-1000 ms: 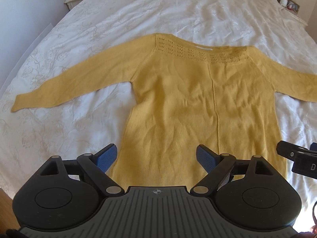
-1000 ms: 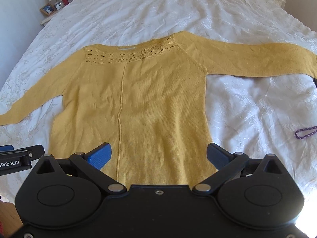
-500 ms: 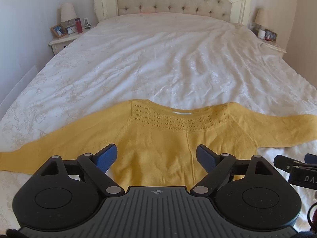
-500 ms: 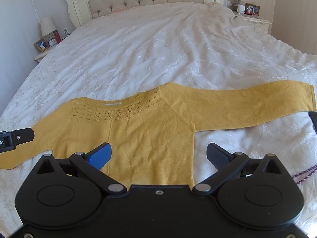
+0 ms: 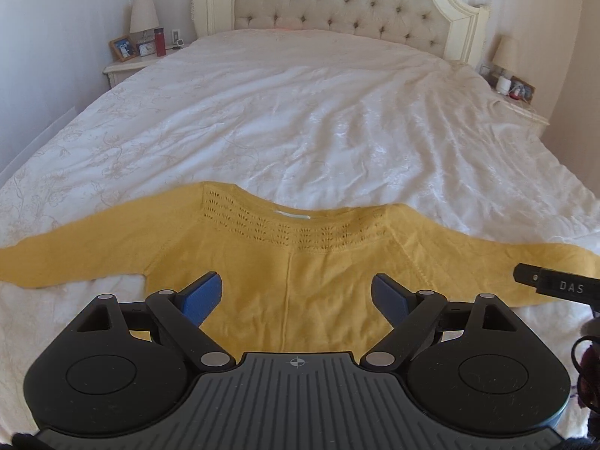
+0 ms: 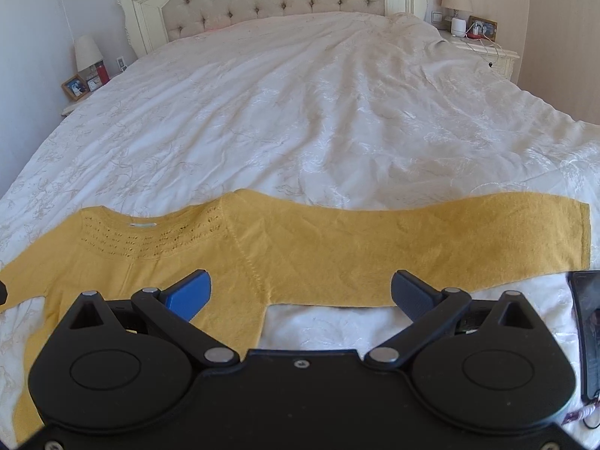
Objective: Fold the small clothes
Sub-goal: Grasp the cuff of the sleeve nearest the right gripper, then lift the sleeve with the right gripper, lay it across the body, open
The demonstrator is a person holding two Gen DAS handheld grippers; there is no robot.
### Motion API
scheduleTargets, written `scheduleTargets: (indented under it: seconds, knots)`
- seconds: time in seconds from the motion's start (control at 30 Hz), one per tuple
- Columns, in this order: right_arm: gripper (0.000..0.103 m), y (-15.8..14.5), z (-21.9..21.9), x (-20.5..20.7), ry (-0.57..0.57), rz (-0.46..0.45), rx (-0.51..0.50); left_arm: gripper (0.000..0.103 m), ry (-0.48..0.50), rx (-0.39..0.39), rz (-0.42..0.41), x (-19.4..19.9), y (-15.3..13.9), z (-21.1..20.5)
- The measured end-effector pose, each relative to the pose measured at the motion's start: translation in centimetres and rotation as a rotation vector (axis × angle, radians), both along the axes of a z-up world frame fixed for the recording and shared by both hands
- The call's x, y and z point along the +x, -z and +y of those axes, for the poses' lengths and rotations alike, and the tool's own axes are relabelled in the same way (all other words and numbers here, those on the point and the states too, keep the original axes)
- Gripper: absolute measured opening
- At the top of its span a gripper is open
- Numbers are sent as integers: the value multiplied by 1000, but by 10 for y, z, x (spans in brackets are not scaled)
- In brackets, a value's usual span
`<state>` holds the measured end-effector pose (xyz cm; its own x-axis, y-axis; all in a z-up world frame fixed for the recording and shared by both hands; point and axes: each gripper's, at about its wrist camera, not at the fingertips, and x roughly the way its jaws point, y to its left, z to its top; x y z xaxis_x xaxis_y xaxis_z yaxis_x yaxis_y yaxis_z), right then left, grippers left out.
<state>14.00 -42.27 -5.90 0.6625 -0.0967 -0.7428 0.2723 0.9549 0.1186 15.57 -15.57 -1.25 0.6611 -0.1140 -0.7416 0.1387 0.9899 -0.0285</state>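
Observation:
A yellow knit sweater point(image 5: 300, 258) lies flat on the white bedspread point(image 5: 318, 131), neckline toward the headboard, both sleeves spread out sideways. It also shows in the right wrist view point(image 6: 300, 240), with its right sleeve point(image 6: 468, 232) stretched to the right. My left gripper point(image 5: 296, 294) is open and empty above the sweater's body. My right gripper point(image 6: 300, 292) is open and empty above the right armpit and sleeve. The tip of the right gripper point(image 5: 555, 285) shows at the right edge of the left wrist view.
A tufted headboard point(image 5: 337, 3) stands at the far end of the bed. Nightstands with lamps point(image 5: 142, 18) and small items flank it on both sides. A dark phone point(image 6: 588, 330) lies on the bedspread at the right, with a purple cord near it.
Both grippers have tilted up and pulled back, so the sweater sits lower in view and the headboard shows. The right gripper has shifted right toward the sleeve. Both stay open.

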Motion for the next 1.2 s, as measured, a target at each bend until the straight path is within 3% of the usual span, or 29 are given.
scheduleTargets:
  seconds: [0.1, 0.23, 0.53, 0.7, 1.0, 1.1, 1.17, 1.2]
  knots:
    - [101, 7, -46, 2, 9, 25, 12, 87, -35, 33, 26, -3, 2, -20]
    - [88, 13, -112, 4, 23, 74, -22, 87, -66, 37, 70, -6, 7, -37]
    - [74, 22, -236, 2, 115, 156, -104, 87, -112, 53, 116, -16, 16, -63]
    - [68, 36, -267, -1, 119, 210, -111, 87, -136, 58, 125, -15, 17, -70]
    - [66, 65, -293, -2, 144, 233, 11, 87, -148, 81, 122, -19, 15, -70]
    - [50, 64, -293, -2, 136, 227, 54, 87, -153, 76, 131, -19, 17, -65]
    - [26, 61, -292, 0, 124, 236, 70, 87, -151, 70, 136, -18, 18, -62]
    - [22, 58, -290, 0, 121, 234, 74, 87, -147, 68, 138, -18, 19, -60]
